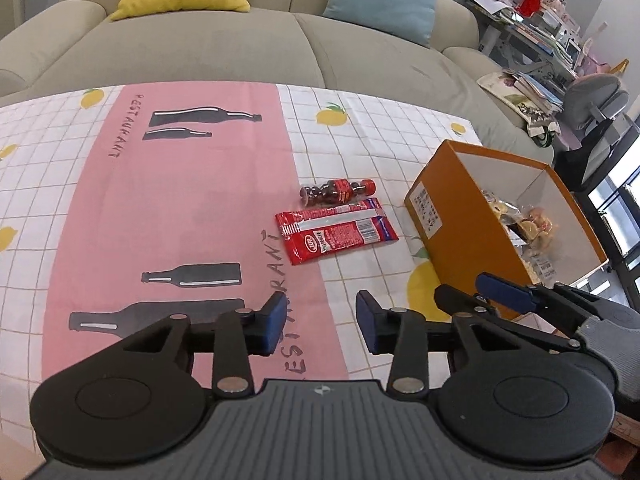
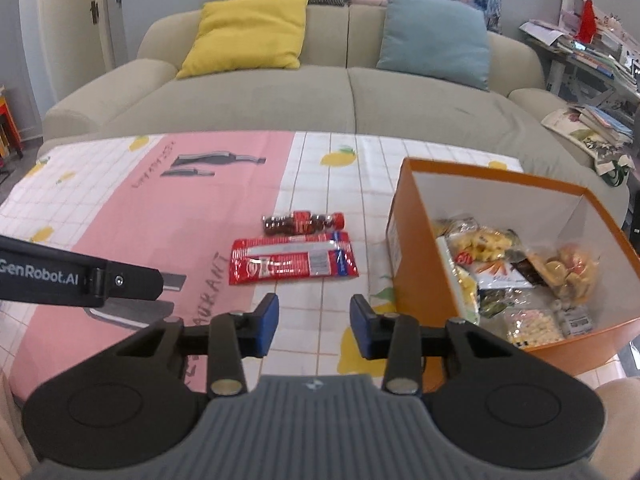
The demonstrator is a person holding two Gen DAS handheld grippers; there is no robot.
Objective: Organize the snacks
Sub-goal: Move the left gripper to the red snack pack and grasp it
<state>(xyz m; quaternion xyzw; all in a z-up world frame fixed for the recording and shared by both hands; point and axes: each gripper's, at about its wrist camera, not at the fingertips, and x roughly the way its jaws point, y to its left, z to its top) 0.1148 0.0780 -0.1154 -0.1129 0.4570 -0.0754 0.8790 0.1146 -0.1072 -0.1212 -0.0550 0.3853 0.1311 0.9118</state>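
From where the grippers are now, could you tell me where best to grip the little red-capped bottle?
Probably across the labelled middle of the bottle, from above. It lies on its side, cap toward the orange box, and the red packet crowds its near side.

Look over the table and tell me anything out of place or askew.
Two snacks lie loose on the tablecloth left of the orange box, which holds the rest: a small bottle on its side and a red packet lying flat just nearer the camera. Nothing looks spilled or damaged. Both tongs are empty.
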